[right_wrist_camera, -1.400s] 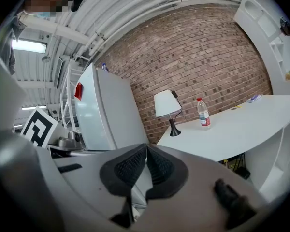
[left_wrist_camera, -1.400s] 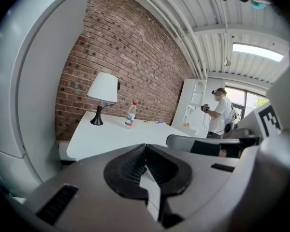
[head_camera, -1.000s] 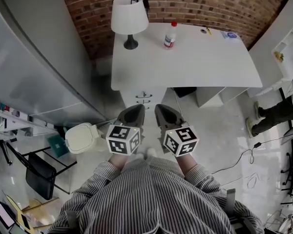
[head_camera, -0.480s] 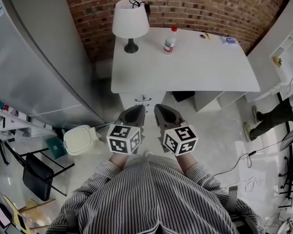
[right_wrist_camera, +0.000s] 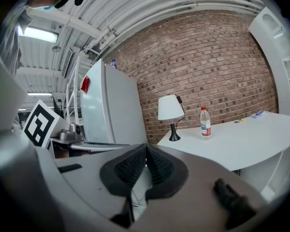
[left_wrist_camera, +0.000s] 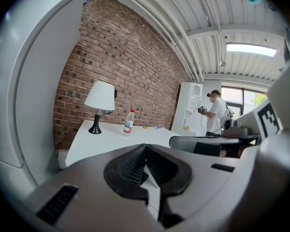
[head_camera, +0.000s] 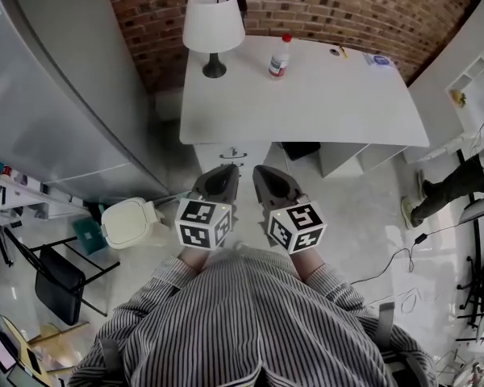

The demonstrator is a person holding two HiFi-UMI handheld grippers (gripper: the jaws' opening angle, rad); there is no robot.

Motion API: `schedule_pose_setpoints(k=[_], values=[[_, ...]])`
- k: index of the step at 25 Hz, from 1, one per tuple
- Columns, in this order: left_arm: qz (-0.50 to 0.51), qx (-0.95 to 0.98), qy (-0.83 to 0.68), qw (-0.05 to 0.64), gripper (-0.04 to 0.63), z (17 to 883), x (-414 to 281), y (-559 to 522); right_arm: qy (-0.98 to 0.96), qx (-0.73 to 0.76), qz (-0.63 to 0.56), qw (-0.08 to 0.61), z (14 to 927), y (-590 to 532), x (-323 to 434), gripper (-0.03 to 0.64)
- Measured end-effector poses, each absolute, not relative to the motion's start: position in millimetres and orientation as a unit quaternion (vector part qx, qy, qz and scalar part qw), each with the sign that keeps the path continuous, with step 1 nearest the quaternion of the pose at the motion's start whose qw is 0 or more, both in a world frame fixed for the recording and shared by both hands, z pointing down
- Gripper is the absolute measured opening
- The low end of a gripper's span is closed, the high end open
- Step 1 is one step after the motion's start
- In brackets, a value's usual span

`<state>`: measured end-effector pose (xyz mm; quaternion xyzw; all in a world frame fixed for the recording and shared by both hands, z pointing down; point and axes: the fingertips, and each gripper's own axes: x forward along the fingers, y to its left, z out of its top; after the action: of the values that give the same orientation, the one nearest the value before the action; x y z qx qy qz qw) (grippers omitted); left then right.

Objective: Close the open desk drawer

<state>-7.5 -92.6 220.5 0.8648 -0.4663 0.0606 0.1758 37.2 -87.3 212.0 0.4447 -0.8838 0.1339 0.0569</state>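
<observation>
1. A white counter (head_camera: 331, 95) stands against a red brick wall (head_camera: 347, 6) on a pale, glossy floor (head_camera: 363, 216). Most of its top is bare.
2. At the counter's back left corner is a lamp (head_camera: 213, 24) with a white shade and a dark foot. A bottle (head_camera: 279, 56) stands just to the right of it. A few small objects (head_camera: 377, 58) lie near the far right corner, too small to tell.
3. A tall grey fridge (head_camera: 56, 95) fills the left side of the room. A white shelf unit (head_camera: 472, 75) stands at the right, beside the counter's end.
4. The drawer (head_camera: 232, 152) is under the counter's near left edge, where a white front with a dark handle peeks out below the top. From above I cannot tell how far it stands out, and nothing of its inside shows.
5. The person in the striped shirt (head_camera: 250, 321) holds both claws side by side, low in front of the counter and apart from it. The left claw (head_camera: 224, 176) points toward the drawer front, its jaws clenched tip to tip with nothing between them. The right claw (head_camera: 263, 174), just beside it, is likewise clenched on nothing.
6. The bottle stands upright with a red cap and a label, and I cannot tell what is in it. A bin (head_camera: 129, 222) with its cream lid shut sits on the floor near the fridge, left of the left claw, so its contents are hidden.
7. A black chair (head_camera: 58, 279) stands at the lower left. A cable (head_camera: 403, 256) trails over the floor at the right, and another person's leg (head_camera: 448, 190) shows at the right edge.
</observation>
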Motion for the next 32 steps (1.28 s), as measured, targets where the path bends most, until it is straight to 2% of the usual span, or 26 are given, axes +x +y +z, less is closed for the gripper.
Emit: schedule_pose_setpoints(k=[32], values=[[0.075, 0.867, -0.458, 0.182, 0.012, 227.5, -0.4, -92.9, -0.889, 0.444, 0.099, 0.059, 204.6, -88.0, 34.4, 0.015]])
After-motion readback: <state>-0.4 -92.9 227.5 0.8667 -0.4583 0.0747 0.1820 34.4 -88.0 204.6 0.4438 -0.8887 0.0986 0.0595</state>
